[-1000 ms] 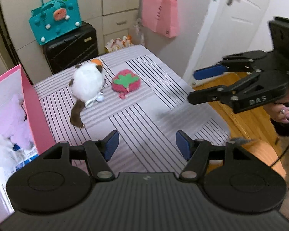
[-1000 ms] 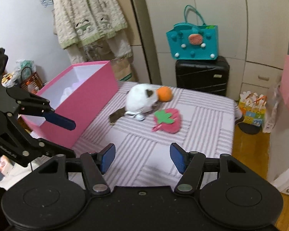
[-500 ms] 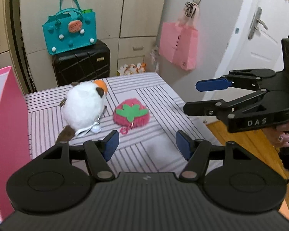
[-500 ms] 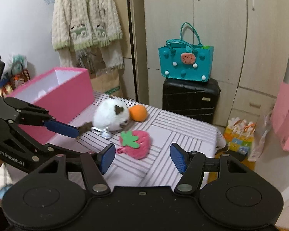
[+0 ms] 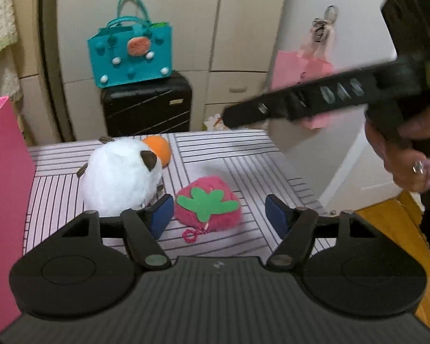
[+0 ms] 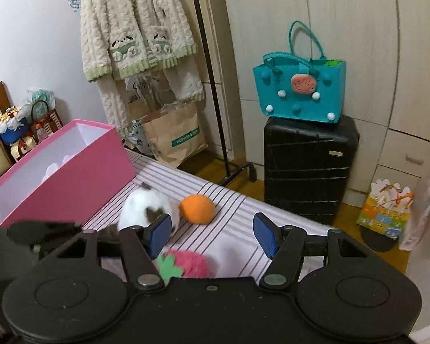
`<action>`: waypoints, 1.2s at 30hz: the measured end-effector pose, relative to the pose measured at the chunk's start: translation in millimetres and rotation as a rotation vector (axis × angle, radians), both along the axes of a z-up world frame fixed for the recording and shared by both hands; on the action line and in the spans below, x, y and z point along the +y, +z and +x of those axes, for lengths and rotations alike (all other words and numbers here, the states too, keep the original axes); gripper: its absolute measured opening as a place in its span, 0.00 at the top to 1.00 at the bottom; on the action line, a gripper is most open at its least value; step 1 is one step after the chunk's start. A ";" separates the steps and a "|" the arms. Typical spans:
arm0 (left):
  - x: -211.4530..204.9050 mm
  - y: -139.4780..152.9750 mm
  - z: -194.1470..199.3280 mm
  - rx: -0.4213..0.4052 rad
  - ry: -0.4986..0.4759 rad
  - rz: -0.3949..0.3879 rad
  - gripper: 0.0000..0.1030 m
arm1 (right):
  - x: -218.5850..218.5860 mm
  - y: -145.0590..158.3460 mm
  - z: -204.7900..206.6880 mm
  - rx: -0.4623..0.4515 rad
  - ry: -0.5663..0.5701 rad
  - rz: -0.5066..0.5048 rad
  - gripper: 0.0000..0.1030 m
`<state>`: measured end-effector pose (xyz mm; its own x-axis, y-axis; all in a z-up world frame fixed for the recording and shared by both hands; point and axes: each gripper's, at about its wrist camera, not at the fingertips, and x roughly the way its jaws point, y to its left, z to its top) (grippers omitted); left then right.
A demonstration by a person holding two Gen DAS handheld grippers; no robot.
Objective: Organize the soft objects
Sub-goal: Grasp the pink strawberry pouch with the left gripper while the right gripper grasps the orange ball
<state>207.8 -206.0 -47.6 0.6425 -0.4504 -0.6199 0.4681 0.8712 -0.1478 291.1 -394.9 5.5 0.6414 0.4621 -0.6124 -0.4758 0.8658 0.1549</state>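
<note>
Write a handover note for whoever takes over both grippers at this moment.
Left gripper: open, empty, low over the strawberry plush.
Right gripper: open, empty, above the same spot.
White round plush with its orange ball and the strawberry lie on the striped table.
Pink box stands open at the left; something pale shows inside.
Left to do: both table plushes into the box, probably.

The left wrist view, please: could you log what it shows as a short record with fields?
surface: striped table
soft items: white plush with orange ball behind it; strawberry plush to its right
container: pink box at left edge
left gripper: jaws open, strawberry plush between them, not gripped
right gripper: blurred, above the table's far right
</note>
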 end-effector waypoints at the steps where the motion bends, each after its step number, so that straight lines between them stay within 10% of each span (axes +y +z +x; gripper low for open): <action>1: -2.7 -1.5 2.7 0.010 0.016 0.009 0.31 | 1.4 -1.7 8.9 0.010 0.014 -0.002 0.34; 18: -28.2 -20.1 15.5 0.001 0.080 0.119 0.31 | 51.5 -37.8 83.0 0.100 0.243 -0.046 0.37; 36: -32.2 -32.7 25.1 0.042 0.087 0.120 0.34 | 59.1 -69.9 94.1 0.156 0.244 -0.014 0.45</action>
